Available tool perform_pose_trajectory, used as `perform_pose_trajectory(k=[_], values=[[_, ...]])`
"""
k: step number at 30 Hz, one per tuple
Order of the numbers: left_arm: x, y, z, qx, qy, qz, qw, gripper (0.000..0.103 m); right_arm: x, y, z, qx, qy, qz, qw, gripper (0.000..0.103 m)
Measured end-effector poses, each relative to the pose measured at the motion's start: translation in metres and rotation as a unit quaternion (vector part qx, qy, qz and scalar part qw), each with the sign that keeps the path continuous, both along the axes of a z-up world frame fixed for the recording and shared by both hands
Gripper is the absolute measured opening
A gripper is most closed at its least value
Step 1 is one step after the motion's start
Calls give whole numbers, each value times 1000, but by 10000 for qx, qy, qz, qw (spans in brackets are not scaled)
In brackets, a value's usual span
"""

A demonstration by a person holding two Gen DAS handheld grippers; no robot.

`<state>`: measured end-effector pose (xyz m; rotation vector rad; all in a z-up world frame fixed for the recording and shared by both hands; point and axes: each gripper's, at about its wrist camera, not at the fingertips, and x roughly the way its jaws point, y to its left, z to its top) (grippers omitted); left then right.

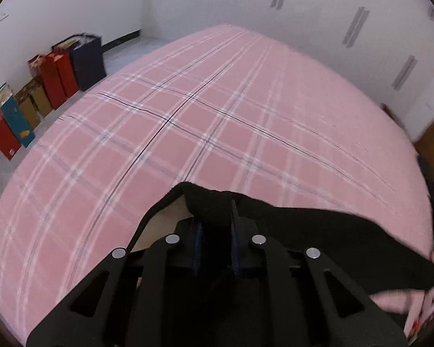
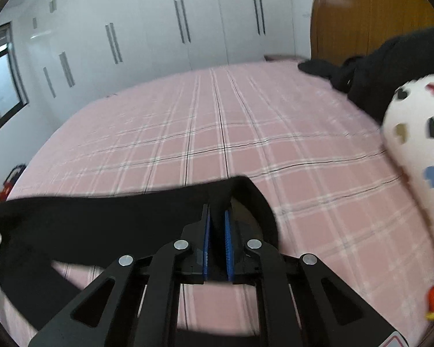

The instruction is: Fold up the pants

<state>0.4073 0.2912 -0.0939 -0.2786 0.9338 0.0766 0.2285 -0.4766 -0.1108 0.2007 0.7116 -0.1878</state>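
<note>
The black pants (image 1: 332, 231) hang stretched between my two grippers above a pink plaid bed (image 1: 188, 115). My left gripper (image 1: 214, 211) is shut on a bunched edge of the pants, and the cloth runs off to the right. My right gripper (image 2: 217, 214) is shut on the other end of the pants (image 2: 86, 219), with the cloth running left and drooping toward the bed (image 2: 246, 133). The blue pads (image 2: 207, 231) pinch the fabric.
Coloured boxes and bags (image 1: 43, 86) line the wall left of the bed. White wardrobes (image 2: 159, 29) stand behind. A wooden headboard (image 2: 367, 23), a dark garment pile (image 2: 390, 66) and a white heart-patterned pillow (image 2: 419, 133) lie at the right.
</note>
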Motion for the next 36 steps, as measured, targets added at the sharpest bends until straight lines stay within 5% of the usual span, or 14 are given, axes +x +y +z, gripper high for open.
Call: perform_pose_trajectory(k=[4, 8, 11, 13, 15, 17, 22, 23, 25, 26, 28, 34, 36], values=[[-86, 8, 12, 104, 5, -325, 9994, 15, -69, 5, 4, -187, 269, 149, 9994, 7], [-151, 16, -25, 297, 486, -239, 9981, 19, -113, 13, -23, -127, 665, 77, 9977, 10], [-176, 31, -72, 293, 871, 159, 9956, 32, -130, 9, -58, -278, 1095, -288, 9932, 31], [-189, 41, -86, -148, 1049, 508, 9931, 36, -142, 1, -69, -189, 1248, -616, 9901, 43], [-199, 53, -91, -1064, 951, 910, 9856, 67, -159, -3, -70, 90, 1140, -891, 9894, 49], [-210, 59, -92, -1786, 771, 1302, 9722, 85, -174, 0, -64, 316, 944, -1033, 9896, 61], [-211, 37, -120, -2954, 1109, 1700, 9335, 92, -183, 22, -57, 1222, 548, -829, 9875, 65], [-207, 34, -126, -3093, 1198, 1732, 9273, 92, -177, 33, -57, 1428, 577, -723, 9854, 67], [-198, 30, -137, -3438, 1347, 1862, 9105, 75, -161, 45, -63, 1587, 742, -513, 9832, 68], [-194, 30, -138, -3559, 1358, 1861, 9057, 48, -151, 52, -66, 1631, 832, -404, 9823, 68], [-190, 34, -136, -3464, 1477, 1951, 9056, 23, -135, 56, -69, 1761, 868, -372, 9798, 68], [-167, 47, -116, -3099, 1637, 1483, 9247, 14, -93, 21, -82, 2740, 806, -1118, 9518, 78], [-156, 41, -110, -2864, 1707, 1382, 9326, 13, -67, 11, -101, 2785, 1175, -1492, 9415, 78]])
